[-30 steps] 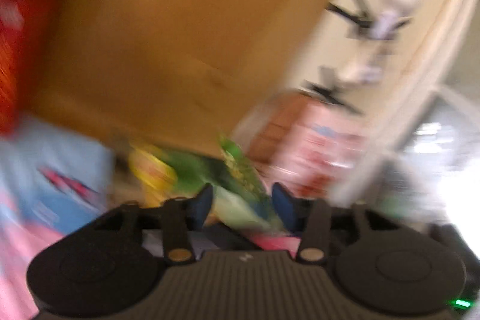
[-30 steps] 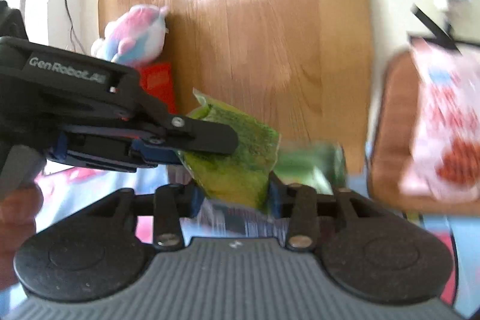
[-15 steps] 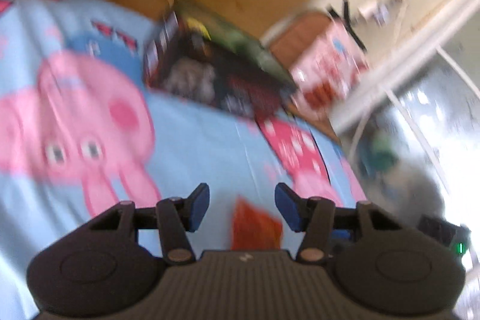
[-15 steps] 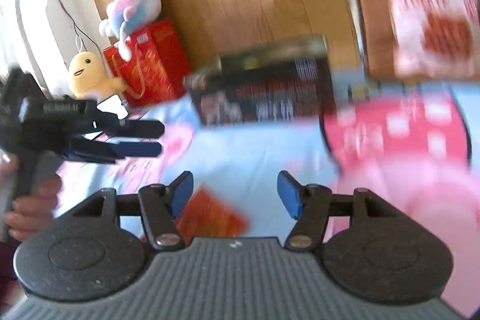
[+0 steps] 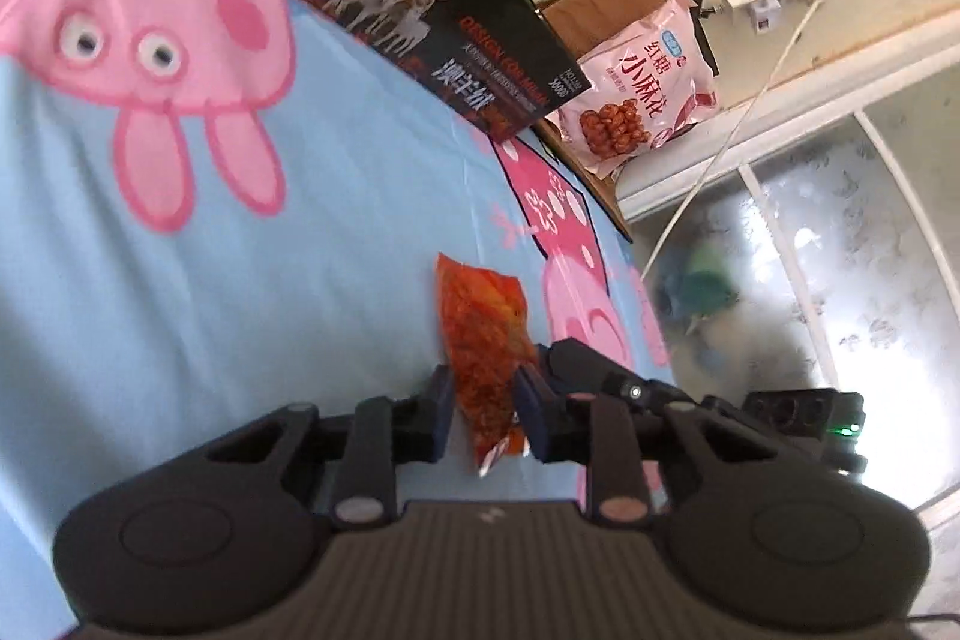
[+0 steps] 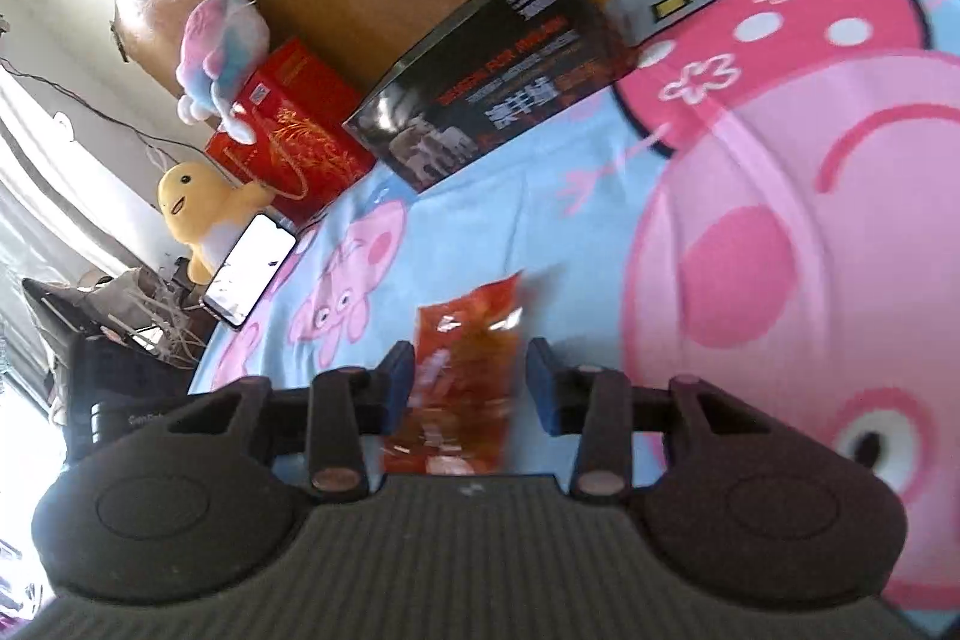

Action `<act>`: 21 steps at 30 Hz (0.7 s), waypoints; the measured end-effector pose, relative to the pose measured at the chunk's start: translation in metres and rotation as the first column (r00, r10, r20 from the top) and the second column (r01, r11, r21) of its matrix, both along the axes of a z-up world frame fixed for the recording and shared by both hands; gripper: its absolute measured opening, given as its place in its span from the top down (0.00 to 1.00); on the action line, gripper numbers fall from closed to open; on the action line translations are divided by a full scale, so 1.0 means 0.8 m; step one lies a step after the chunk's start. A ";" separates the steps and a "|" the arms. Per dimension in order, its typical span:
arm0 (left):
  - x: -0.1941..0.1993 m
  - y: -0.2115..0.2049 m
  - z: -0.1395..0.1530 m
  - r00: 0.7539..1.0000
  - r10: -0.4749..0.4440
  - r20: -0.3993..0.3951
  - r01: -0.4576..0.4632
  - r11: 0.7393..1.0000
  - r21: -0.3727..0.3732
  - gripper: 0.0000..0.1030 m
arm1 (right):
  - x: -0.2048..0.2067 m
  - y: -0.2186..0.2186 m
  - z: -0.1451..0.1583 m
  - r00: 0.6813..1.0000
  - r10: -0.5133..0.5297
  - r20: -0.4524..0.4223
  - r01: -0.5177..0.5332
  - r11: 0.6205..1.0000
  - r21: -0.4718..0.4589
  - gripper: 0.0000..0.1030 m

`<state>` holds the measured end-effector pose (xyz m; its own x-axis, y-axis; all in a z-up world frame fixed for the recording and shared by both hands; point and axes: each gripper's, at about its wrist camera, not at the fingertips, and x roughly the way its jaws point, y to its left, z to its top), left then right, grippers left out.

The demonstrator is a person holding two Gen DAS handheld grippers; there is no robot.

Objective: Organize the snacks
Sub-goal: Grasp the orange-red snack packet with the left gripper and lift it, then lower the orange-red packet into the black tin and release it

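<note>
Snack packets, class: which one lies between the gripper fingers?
The small orange-red foil packet on the blue sheet; the large pink bag sits far off on the brown cushion.

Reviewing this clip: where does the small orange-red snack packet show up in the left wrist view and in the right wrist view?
Left wrist view: the small orange-red snack packet lies low in the centre, on the blue cartoon-pig sheet, between the left gripper fingers.
Right wrist view: the same packet sits low in the centre, between the open right gripper fingers.
Shared landmark: the black printed carton beyond it.
</note>
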<state>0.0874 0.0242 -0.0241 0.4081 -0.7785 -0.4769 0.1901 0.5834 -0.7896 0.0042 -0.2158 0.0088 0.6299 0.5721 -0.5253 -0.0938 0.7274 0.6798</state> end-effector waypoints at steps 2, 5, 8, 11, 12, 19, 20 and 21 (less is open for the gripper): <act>0.002 -0.002 0.001 1.000 0.011 0.015 -0.012 1.000 0.011 0.77 | -0.003 0.005 0.001 1.000 -0.019 0.021 0.020 1.000 -0.022 0.65; 0.005 -0.002 0.001 1.000 0.026 0.014 -0.027 1.000 0.012 0.76 | -0.006 0.000 -0.002 0.999 -0.034 -0.003 0.033 0.999 -0.019 0.89; 0.007 -0.010 0.006 0.999 0.027 0.026 -0.028 0.999 0.041 0.76 | -0.009 -0.018 -0.009 0.999 -0.029 -0.017 0.030 0.998 0.053 0.94; 0.017 -0.016 0.022 0.998 0.022 0.051 -0.025 0.998 0.055 0.76 | -0.005 -0.020 -0.001 0.999 -0.042 0.009 0.041 0.997 0.067 0.94; 0.021 -0.017 0.030 0.997 0.025 0.070 -0.029 0.998 0.059 0.76 | -0.002 -0.020 0.005 0.999 -0.046 0.024 0.044 0.998 0.054 0.95; 0.066 -0.023 0.103 0.975 0.049 0.218 -0.069 0.994 0.085 0.73 | 0.038 -0.020 0.063 0.981 -0.051 0.189 0.050 0.999 0.011 0.95; 0.073 -0.024 0.110 0.972 0.052 0.229 -0.075 0.993 0.091 0.72 | 0.046 -0.017 0.073 0.974 -0.050 0.219 0.053 0.999 -0.007 0.95; 0.081 -0.025 0.116 0.970 0.054 0.239 -0.080 0.992 0.099 0.71 | 0.051 -0.015 0.079 0.969 -0.052 0.241 0.058 0.998 -0.018 0.95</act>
<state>0.1524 0.0042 0.0685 0.5683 -0.6951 -0.4402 0.3205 0.6798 -0.6597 0.0453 -0.2282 0.0716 0.7693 0.5220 -0.3683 -0.2115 0.7521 0.6241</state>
